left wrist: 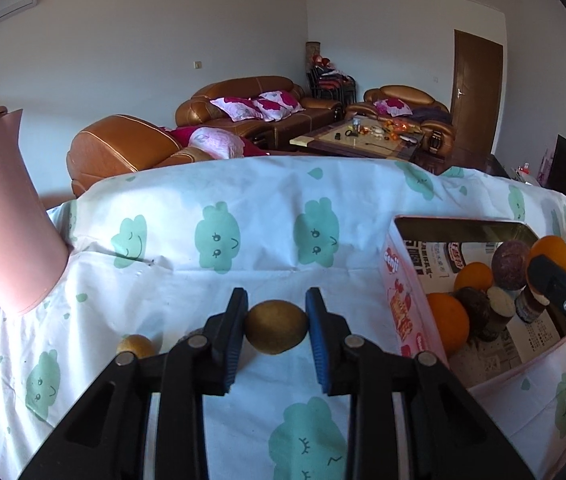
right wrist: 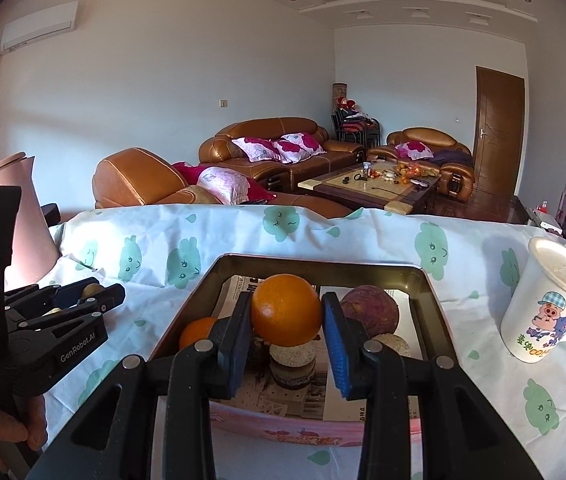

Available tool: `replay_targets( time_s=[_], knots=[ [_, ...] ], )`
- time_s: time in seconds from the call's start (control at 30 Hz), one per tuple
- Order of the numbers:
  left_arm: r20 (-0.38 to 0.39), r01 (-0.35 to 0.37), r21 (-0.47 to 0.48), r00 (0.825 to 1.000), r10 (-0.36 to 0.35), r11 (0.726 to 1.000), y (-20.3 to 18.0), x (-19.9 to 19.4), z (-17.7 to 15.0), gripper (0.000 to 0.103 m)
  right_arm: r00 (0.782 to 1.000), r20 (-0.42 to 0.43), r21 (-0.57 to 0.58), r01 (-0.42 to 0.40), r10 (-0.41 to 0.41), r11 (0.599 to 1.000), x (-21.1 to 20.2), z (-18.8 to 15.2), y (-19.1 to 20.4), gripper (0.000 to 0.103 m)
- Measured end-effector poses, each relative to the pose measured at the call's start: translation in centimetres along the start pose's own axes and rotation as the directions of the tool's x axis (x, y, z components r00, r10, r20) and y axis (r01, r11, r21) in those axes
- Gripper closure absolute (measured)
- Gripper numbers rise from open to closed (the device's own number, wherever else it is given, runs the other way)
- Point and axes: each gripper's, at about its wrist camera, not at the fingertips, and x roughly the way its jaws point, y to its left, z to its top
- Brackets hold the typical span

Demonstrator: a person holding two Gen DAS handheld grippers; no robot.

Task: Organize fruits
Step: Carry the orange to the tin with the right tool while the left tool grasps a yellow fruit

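We see the left gripper (left wrist: pixel 277 326) clamped on a brownish-green oval kiwi (left wrist: pixel 276 327), its blue pads pressing the fruit from both sides just above the white tablecloth printed with green cloud faces (left wrist: pixel 219 240). A second, smaller brown kiwi (left wrist: pixel 135 346) lies on the cloth just left of that gripper's arm. Further left stands a pink plastic jug (left wrist: pixel 7 216).

We see the right gripper (right wrist: pixel 286 312) closed on a round orange (right wrist: pixel 286 310), holding it over the rectangular pink tin box (right wrist: pixel 439 308), which sits on the cloth to the right of the left gripper. The tin is lined with newspaper and holds another small orange (right wrist: pixel 197 332), a dark purple round fruit (right wrist: pixel 371 310) and a small jar with a pale lid (right wrist: pixel 293 364) directly beneath the held orange. A white lidded mug with a cartoon pig (right wrist: pixel 549 306) stands on the cloth to the right of the tin.
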Motion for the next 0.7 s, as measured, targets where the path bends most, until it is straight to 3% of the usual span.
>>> replay_targets(
  time_s=[0.4, 0.7],
  knots=[
    [0.055, -0.02, 0.001, 0.998, 0.02, 1.0, -1.1, -2.9, -1.4, 0.072, 0.999, -0.014, -0.026, -0.038, 0.037, 0.999, -1.4, -1.4, 1.5, 0.066],
    [0.049, 0.031, -0.024, 0.998, -0.03, 0.999, -2.0, -3.8, -1.9, 0.072, 0.999, -0.006, 0.004, -0.039, 0.039, 0.999, -2.3, -1.4, 0.2, 0.066]
  ],
)
